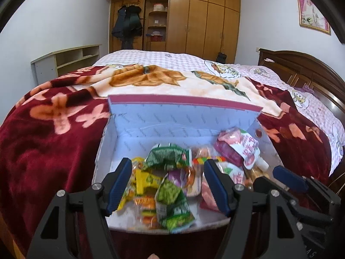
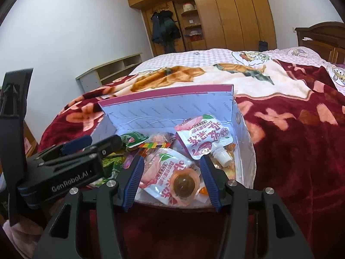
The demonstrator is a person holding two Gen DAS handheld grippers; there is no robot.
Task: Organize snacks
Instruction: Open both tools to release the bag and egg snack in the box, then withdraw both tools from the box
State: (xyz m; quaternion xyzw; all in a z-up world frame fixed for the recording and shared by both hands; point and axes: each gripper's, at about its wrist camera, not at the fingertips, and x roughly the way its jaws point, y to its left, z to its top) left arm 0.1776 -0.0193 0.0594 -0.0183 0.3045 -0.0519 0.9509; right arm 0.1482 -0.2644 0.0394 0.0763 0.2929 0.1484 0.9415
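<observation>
A: Where are the snacks?

B: All in the open box (image 1: 138, 127) on the red flowered blanket (image 1: 49, 133). In the left wrist view the green packets (image 1: 170, 196) lie near the middle, a yellow packet (image 1: 146, 179) at nine o'clock from them, and a pink-and-white drink pouch (image 1: 239, 146) up at two o'clock by the box's right wall.

A: And the left gripper (image 1: 168, 185)?

B: Its jaws stand apart over the packets, pressing on nothing. The blue fingers (image 1: 120, 185) have clear air beside them.

A: The right gripper (image 2: 171, 179)?

B: Also apart and gripping nothing. In its own view a second pouch (image 2: 170, 172) with a round brown jelly cup (image 2: 183, 185) on top shows between the fingers, both lying in the box. The first pouch (image 2: 200, 138) sits at twelve o'clock from there, cap (image 2: 222, 157) pointing down-right.

A: Do the grippers touch?

B: I cannot tell; the left one comes in from nine o'clock, close by.
</observation>
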